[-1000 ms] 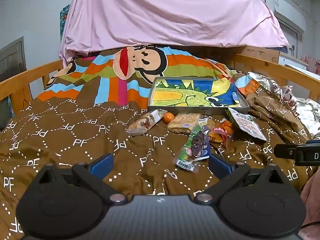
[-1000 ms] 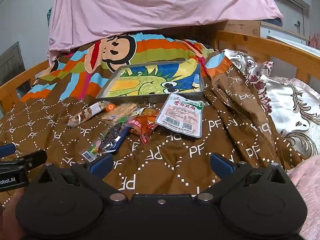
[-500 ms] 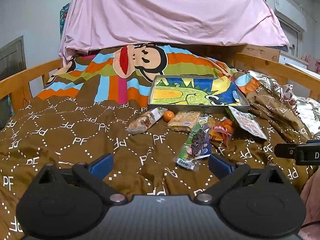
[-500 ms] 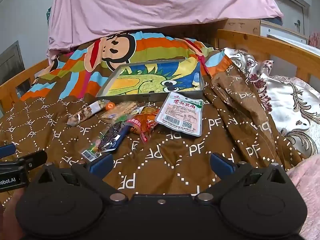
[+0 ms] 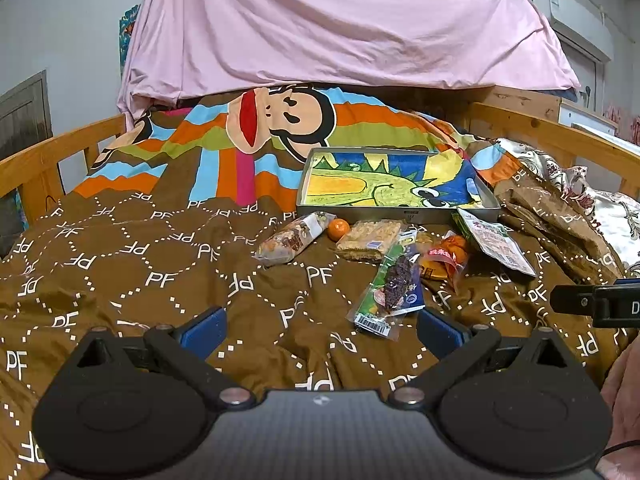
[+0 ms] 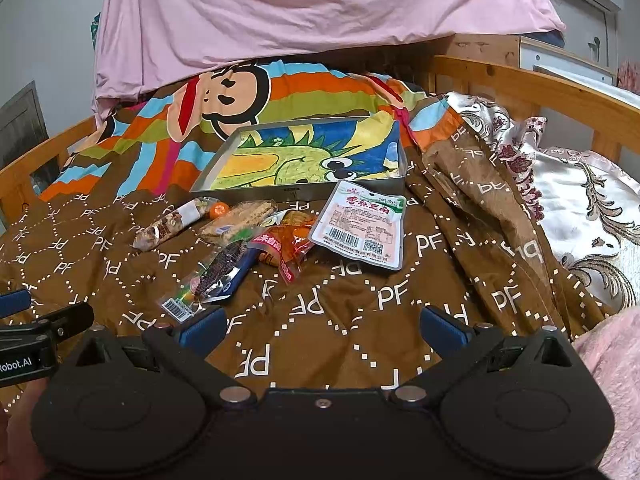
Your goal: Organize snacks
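Two grippers, left gripper (image 5: 320, 330) and right gripper (image 6: 320, 330), hover wide open, holding nothing. The long purple snack (image 5: 394, 284) lies on the blanket (image 5: 160, 280), pointing toward the tray (image 5: 400, 212), nearest the left one.

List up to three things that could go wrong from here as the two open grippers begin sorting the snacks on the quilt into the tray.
1. The dark snack packet overlaps the orange packet; lifting one may drag the other.
2. The small orange fruit is round and lies on the soft, creased quilt, so a nudge may roll it.
3. The flat white pouch lies flush, so the right gripper may pinch quilt fabric too.
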Motion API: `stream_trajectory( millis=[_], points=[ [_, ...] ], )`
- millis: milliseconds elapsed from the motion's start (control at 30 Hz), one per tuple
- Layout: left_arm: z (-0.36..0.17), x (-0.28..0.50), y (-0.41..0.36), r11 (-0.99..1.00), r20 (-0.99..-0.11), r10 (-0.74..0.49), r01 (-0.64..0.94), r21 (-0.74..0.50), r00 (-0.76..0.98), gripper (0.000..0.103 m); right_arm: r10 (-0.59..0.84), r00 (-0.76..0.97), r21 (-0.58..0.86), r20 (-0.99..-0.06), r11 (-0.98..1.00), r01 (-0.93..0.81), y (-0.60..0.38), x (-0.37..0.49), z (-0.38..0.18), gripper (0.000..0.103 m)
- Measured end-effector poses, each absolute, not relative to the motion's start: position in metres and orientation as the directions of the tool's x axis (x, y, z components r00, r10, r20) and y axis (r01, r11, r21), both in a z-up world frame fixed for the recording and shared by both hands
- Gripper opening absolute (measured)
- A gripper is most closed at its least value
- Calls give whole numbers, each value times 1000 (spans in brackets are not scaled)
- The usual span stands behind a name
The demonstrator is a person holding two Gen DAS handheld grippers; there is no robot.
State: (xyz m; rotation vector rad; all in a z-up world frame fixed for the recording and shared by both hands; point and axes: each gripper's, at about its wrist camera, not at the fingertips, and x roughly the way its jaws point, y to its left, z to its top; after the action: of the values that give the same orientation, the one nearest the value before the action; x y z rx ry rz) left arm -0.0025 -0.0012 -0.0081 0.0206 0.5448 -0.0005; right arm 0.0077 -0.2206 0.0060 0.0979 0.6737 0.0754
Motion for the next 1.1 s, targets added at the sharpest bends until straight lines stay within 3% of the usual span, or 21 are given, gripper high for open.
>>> stream_trajectory(
  millis=[1100],
  points=[
    [-13,2,2,999,-555,27,-6,39,831,103,98,768,117,-633,993,-31,-221,10,6,102]
  ],
)
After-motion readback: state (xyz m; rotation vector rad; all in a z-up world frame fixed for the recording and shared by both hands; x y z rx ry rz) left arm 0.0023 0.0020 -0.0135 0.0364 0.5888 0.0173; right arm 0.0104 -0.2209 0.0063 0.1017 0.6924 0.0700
